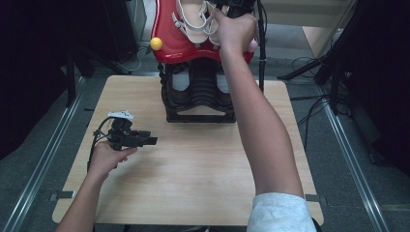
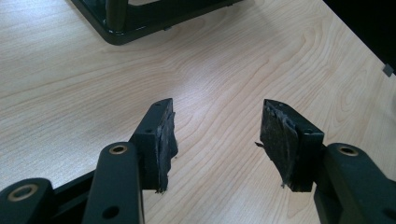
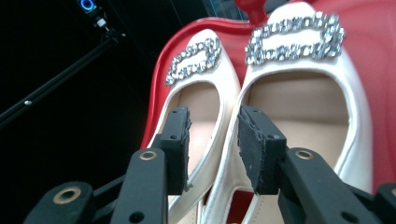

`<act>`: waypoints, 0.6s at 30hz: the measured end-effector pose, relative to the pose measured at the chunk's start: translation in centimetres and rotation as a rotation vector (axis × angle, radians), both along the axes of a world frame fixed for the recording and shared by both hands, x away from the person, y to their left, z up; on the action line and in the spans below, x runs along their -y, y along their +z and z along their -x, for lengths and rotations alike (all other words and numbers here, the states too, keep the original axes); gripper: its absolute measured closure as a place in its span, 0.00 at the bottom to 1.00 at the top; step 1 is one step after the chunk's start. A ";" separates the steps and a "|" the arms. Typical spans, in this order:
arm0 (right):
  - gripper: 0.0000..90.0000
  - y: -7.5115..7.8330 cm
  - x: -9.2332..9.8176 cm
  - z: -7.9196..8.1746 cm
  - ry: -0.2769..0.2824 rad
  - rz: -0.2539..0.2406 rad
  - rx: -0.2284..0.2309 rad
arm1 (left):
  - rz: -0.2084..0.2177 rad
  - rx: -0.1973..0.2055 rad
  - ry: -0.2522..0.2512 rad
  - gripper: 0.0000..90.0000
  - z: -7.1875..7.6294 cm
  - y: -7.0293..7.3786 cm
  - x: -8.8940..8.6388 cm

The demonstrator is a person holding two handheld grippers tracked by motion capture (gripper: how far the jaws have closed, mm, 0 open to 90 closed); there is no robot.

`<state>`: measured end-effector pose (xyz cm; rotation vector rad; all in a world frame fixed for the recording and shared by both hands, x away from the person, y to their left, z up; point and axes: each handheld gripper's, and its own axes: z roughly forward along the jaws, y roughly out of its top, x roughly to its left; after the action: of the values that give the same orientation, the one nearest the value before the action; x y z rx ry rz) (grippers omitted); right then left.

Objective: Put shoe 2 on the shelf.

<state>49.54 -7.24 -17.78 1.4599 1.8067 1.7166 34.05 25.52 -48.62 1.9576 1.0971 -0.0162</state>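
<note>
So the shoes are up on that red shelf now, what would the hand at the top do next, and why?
Probably draw the right gripper straight back. Its jaws stand apart, astride the adjoining sides of the two white shoes, which lie side by side on the red tray. No pad seems to press on them, so the placing looks done.

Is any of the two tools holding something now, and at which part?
Nothing is held. The right tool stands open over the inner edges of the two white shoes, pads not pressing. The left tool is open above the table.
</note>
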 end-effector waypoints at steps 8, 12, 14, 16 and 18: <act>0.60 0.5 0.9 0.2 0.030 0.013 0.013 | 0.005 -0.002 0.007 0.50 0.0 0.0 0.1; 0.55 0.6 1.4 0.4 0.047 0.028 0.030 | 0.005 -0.002 0.008 0.50 0.0 0.0 0.1; 0.53 0.7 1.8 0.6 0.044 0.037 0.045 | 0.006 0.000 0.011 0.50 0.0 0.0 0.1; 0.52 0.9 2.2 0.7 0.041 0.055 0.059 | 0.002 0.000 0.005 0.49 -0.1 0.1 0.0; 0.50 0.9 2.6 0.8 0.047 0.059 0.054 | 0.004 0.000 0.009 0.49 -0.1 0.1 0.0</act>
<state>48.78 -9.86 -16.86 1.3457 1.8615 1.6923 34.15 25.54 -48.54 1.9492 1.1049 -0.0143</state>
